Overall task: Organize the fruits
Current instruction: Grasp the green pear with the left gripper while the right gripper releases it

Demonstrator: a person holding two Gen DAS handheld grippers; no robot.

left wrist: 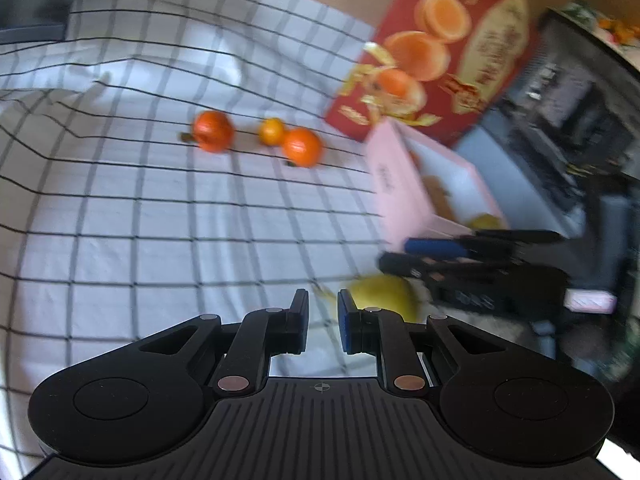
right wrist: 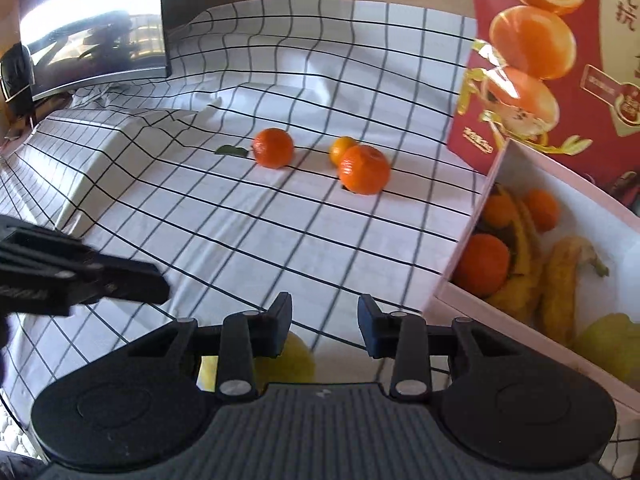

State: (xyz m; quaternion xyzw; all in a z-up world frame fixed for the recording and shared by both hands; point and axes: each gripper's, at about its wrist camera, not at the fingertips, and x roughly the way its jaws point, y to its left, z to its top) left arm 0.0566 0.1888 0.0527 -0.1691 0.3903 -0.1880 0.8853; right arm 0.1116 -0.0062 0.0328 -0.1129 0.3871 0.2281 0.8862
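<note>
The left tool (left wrist: 323,322) hangs over a white cloth (left wrist: 168,216) with a black grid; its jaws stand almost together with a narrow gap and nothing between them. Just past its right finger, on the cloth, lies a yellow-green fruit (left wrist: 384,296), partly hidden by the finger. Farther ahead of this tool sit 3 oranges: 1 (left wrist: 213,131) alone to the left, then a small one (left wrist: 272,131) touching a bigger one (left wrist: 302,147). To the right of the left tool, the right tool (left wrist: 394,254) reaches in from the side, blurred, beside the near end of the pink box (left wrist: 384,176).

In the right wrist view, the right tool (right wrist: 324,320) has its jaws set a little apart and grips nothing; cloth shows in the gap. The yellow-green fruit (right wrist: 296,356) lies under its left finger, mostly covered by the tool body. Ahead of it are the same 3 oranges (right wrist: 273,148), with a green leaf (right wrist: 231,151) left of the lone one. To its right, the pink box (right wrist: 472,232) holds oranges (right wrist: 486,264), bananas (right wrist: 560,288) and another yellow-green fruit (right wrist: 612,344). A red carton (right wrist: 560,80) printed with orange halves stands behind the box. The left tool (right wrist: 132,284) enters from the left, blurred. A dark screen (right wrist: 96,32) stands at the far left.
</note>
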